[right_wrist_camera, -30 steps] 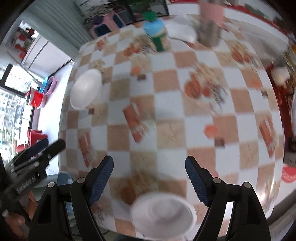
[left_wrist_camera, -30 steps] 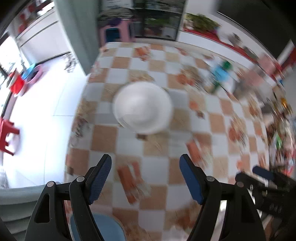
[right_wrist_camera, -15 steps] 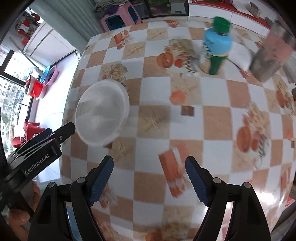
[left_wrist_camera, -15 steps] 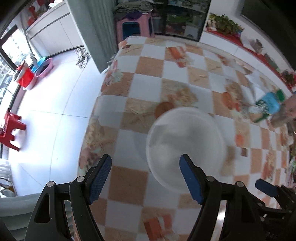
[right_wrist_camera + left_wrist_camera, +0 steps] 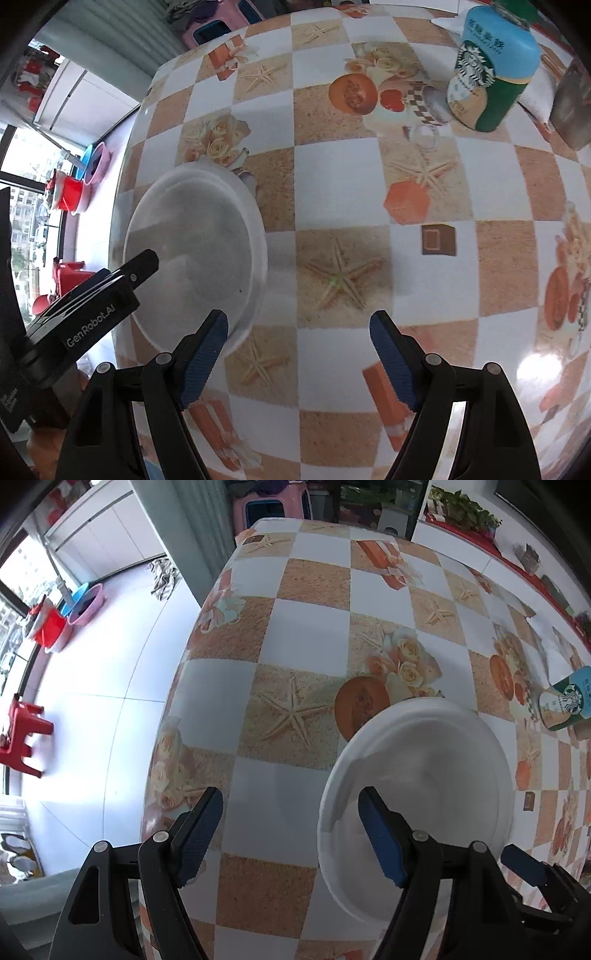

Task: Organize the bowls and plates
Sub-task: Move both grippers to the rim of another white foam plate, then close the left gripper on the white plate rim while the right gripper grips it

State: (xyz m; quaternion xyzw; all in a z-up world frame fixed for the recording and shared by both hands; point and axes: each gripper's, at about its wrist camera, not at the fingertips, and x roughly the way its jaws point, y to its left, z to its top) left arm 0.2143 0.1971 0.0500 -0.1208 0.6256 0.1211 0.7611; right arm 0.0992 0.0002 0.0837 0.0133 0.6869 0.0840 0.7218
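Observation:
A white round plate (image 5: pixel 436 786) lies on the checkered table near its left edge; it also shows in the right wrist view (image 5: pixel 207 240). My left gripper (image 5: pixel 291 830) is open, low over the table, its right finger over the plate's near left rim and its left finger beside the plate. My right gripper (image 5: pixel 299 354) is open and empty, its left finger at the plate's near right rim. The left gripper's body (image 5: pixel 92 306) reaches over the plate's left side in the right wrist view.
A Starbucks can (image 5: pixel 487 70) stands at the far right, with a grey metal object (image 5: pixel 572 107) and white paper (image 5: pixel 535 92) beside it. The can also shows in the left wrist view (image 5: pixel 565 705). The table edge (image 5: pixel 173 709) drops to the floor on the left.
Both grippers have moved closer to the white plate and lower. The plate now sits at the left gripper's right finger and the right gripper's left finger. Both stay open.

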